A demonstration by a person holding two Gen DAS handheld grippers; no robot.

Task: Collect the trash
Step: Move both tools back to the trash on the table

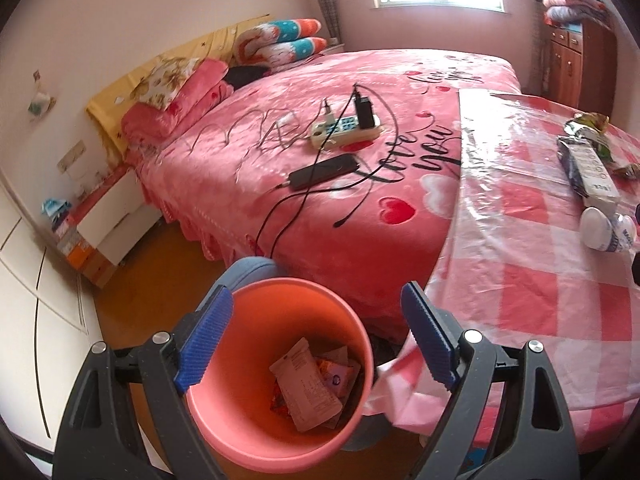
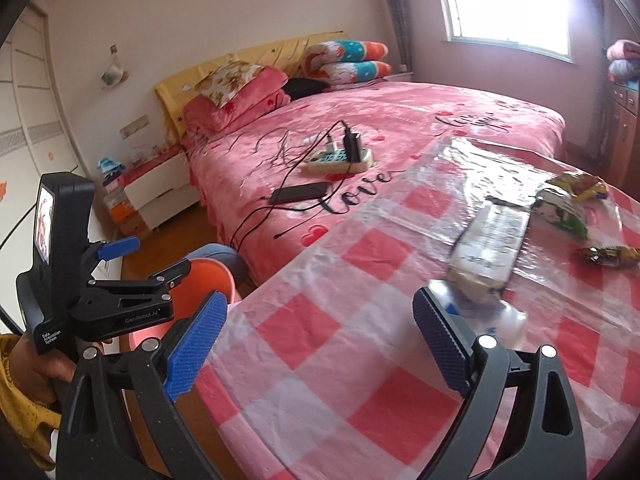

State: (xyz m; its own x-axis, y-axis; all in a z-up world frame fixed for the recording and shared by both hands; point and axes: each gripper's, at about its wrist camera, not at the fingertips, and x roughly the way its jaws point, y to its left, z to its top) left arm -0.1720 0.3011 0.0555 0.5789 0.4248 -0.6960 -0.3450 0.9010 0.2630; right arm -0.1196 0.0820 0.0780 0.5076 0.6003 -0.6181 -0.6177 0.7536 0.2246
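Meanwhile, with the left gripper (image 1: 316, 336) gaping empty above the pink bin (image 1: 276, 368) already holding wrappers, the right gripper (image 2: 320, 344), also wide and empty, hovers over the checked table (image 2: 360, 360), apparently reaching next for the white packet (image 2: 490, 248).

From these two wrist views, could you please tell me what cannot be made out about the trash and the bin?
- White bottle, right wrist view: motion-blurred, label unreadable; in the left wrist view the right edge cuts it off.
- Pink bin, left wrist view: the bottom wrappers lie under the white packet; in the right wrist view the left gripper hides most of it.
- Long packet, right wrist view: print too blurred to read.
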